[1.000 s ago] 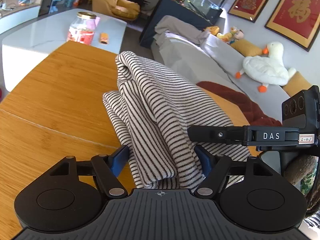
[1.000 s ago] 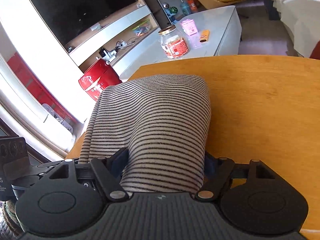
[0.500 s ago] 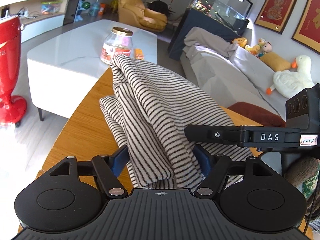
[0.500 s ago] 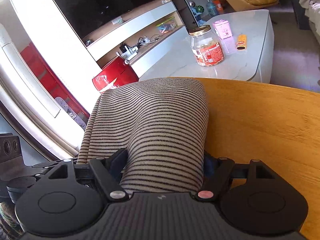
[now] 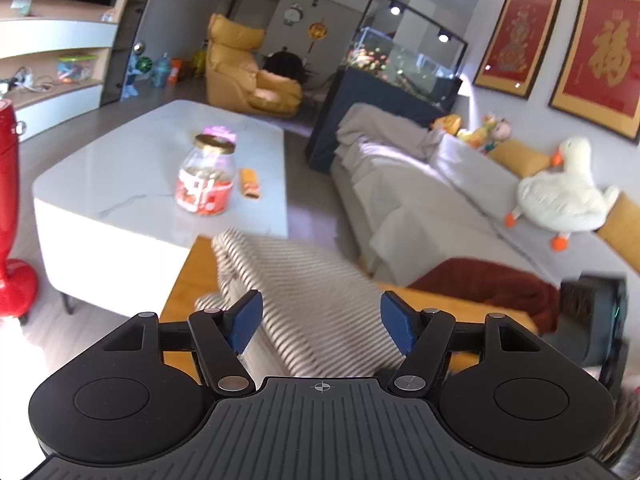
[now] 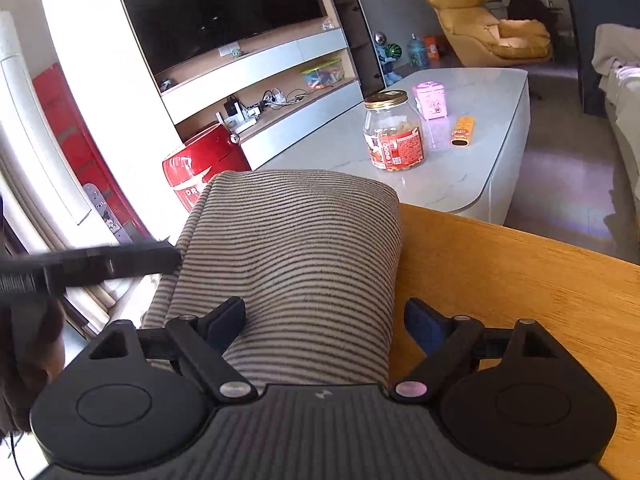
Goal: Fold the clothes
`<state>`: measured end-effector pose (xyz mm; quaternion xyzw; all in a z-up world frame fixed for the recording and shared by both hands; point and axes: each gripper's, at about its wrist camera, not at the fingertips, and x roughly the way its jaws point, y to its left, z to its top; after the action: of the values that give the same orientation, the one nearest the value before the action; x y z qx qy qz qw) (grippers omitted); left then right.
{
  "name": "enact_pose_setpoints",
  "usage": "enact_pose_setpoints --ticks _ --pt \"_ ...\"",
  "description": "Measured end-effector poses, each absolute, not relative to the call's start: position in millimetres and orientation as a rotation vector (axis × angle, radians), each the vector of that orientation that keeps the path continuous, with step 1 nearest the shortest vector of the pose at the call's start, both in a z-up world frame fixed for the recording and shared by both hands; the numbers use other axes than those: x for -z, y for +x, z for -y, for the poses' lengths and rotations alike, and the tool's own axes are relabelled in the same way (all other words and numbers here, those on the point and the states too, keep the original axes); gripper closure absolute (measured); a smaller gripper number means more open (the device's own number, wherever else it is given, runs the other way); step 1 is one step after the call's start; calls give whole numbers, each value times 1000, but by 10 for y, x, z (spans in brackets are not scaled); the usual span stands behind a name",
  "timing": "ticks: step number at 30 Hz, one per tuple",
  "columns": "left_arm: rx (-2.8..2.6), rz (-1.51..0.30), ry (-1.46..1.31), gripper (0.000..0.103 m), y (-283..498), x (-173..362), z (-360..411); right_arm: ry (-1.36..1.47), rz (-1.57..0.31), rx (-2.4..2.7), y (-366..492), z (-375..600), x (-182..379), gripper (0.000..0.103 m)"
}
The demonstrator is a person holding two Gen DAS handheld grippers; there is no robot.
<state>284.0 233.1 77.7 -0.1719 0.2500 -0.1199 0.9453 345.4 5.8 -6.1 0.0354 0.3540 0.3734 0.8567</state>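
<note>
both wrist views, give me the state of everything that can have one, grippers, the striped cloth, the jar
left gripper: open, jaws spread, striped garment below them, not gripped
right gripper: open, jaws apart on either side of the cloth
striped garment: folded over, lying on the wooden table, blurred in the left view
jar: upright on the white coffee table, gold lid on
television: screen dark
</note>
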Motion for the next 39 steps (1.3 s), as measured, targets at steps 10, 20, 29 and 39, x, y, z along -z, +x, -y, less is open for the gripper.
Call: enact_pose_setpoints --ticks 10,20,29,39 --pt "216 -660 -310 34 3763 -317 -2411 -13 -595 -832 3050 -42 -248 44" --pt "217 -662 -290 32 3781 -232 -2382 26 -640 -799 2912 157 -94 29" --pt "224 -650 -291 34 3757 -264 -2419 315 -647 -791 3698 260 -475 23" --pt "225 -690 -248 35 3165 -365 -2403 337 -939 -851 4445 -204 127 35"
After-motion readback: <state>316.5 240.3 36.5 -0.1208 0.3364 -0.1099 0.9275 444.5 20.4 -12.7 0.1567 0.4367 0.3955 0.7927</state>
